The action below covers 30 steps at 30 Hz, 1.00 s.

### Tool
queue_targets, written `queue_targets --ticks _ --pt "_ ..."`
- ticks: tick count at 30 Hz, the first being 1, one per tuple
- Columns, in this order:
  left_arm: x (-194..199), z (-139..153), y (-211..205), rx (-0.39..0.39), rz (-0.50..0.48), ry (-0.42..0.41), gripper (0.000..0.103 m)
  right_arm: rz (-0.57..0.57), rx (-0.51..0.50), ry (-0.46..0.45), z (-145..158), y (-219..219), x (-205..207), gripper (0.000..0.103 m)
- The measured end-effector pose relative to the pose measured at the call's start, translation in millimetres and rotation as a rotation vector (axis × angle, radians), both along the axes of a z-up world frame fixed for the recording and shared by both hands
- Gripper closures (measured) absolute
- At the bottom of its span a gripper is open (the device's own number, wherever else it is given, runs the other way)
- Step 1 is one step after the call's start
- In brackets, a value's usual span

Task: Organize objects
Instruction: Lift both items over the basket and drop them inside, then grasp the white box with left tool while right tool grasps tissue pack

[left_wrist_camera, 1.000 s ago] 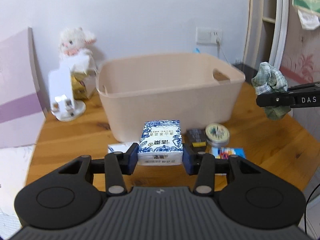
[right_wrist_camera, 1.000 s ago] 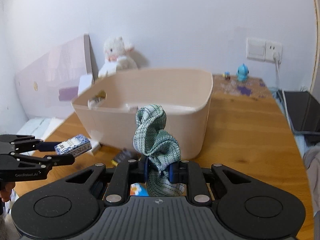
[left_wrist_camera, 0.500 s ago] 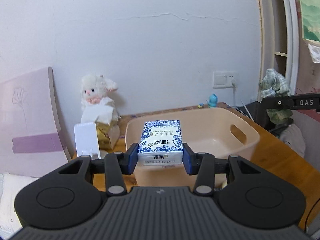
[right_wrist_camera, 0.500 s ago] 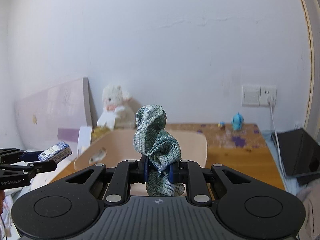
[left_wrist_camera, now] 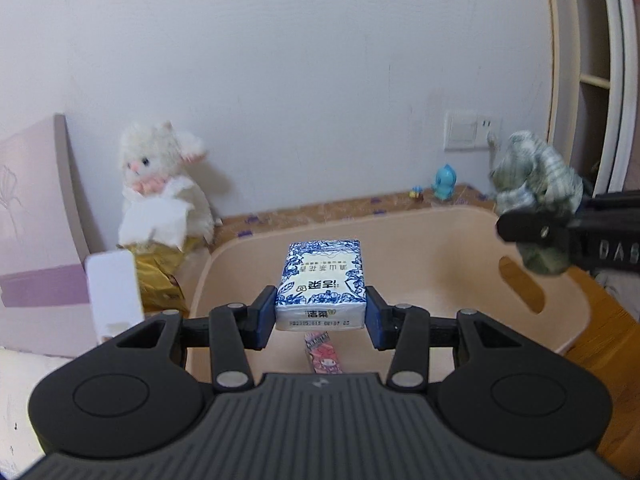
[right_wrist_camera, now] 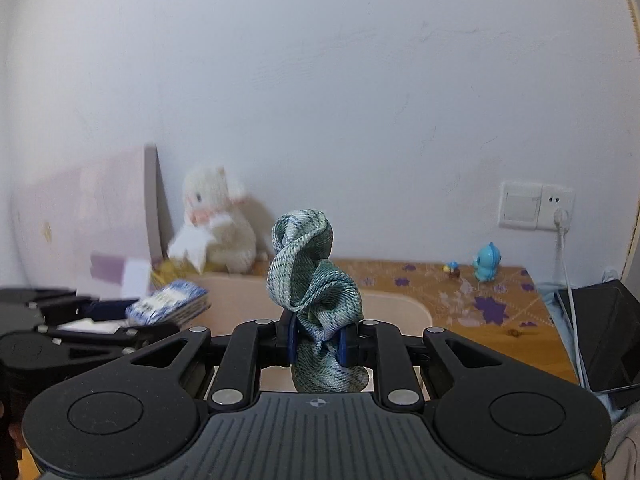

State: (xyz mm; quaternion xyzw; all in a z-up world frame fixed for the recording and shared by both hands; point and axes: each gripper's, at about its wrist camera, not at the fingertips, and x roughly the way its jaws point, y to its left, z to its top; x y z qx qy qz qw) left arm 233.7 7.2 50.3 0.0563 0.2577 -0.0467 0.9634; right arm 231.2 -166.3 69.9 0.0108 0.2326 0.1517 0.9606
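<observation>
Beige bin [left_wrist_camera: 400, 232] on table [right_wrist_camera: 500, 320], open top ready for drops. Left tongs [left_wrist_camera: 320, 316] clamp tissue pack [left_wrist_camera: 322, 280] by its sides, level above bin interior. Right tongs [right_wrist_camera: 318, 340] pinch green scrunchie [right_wrist_camera: 312, 280] over bin's right rim, likely for release. Small pink packet [left_wrist_camera: 322, 350] lies inside.
</observation>
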Motion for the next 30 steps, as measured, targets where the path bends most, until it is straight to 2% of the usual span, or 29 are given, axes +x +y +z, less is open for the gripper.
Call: queue_targets --ticks 5,8,9,11,12,13,14,15,19,21,30 --pt "14.9 -26.4 -9.6 0.049 0.001 0.081 0.055 0.019 -0.046 0.12 -39.5 12.2 19.9 0.084" --pt "19.4 -35.8 -8.9 0.048 0.01 0.134 0.055 0.03 -0.08 0.178 -56.8 17.4 25.9 0.08" --pt "19.6 -37.0 -8.8 0.047 0.007 0.142 0.055 0.036 -0.09 0.192 -59.4 19.2 26.4 0.07" --pt "16.6 -37.3 -7.7 0.047 0.013 0.139 0.053 0.038 -0.11 0.199 -63.7 21.2 24.6 0.057" --pt "14.7 -35.4 -7.0 0.048 0.021 0.136 0.048 0.037 -0.116 0.19 -63.4 21.8 22.4 0.053" --pt "12.8 -33.3 -6.3 0.047 0.025 0.131 0.033 0.038 -0.12 0.179 -62.4 21.9 19.4 0.049" --pt "8.6 -30.4 -4.6 0.042 0.031 0.116 0.024 0.036 -0.121 0.168 -60.7 21.9 16.5 0.04" --pt "5.6 -26.9 -3.1 0.038 0.034 0.102 0.022 0.034 -0.118 0.158 -58.1 20.7 13.5 0.032" --pt "-7.0 -13.6 3.8 0.034 0.051 0.077 0.017 0.022 -0.094 0.113 -42.0 12.8 2.7 0.017" --pt "-14.4 -8.9 8.9 0.036 0.066 0.064 0.014 0.016 -0.079 0.093 -34.3 8.2 -4.7 0.0" --pt "-62.9 3.3 37.6 0.035 0.109 0.031 0.007 0.007 -0.063 0.053 -14.0 -4.5 -47.5 0.0"
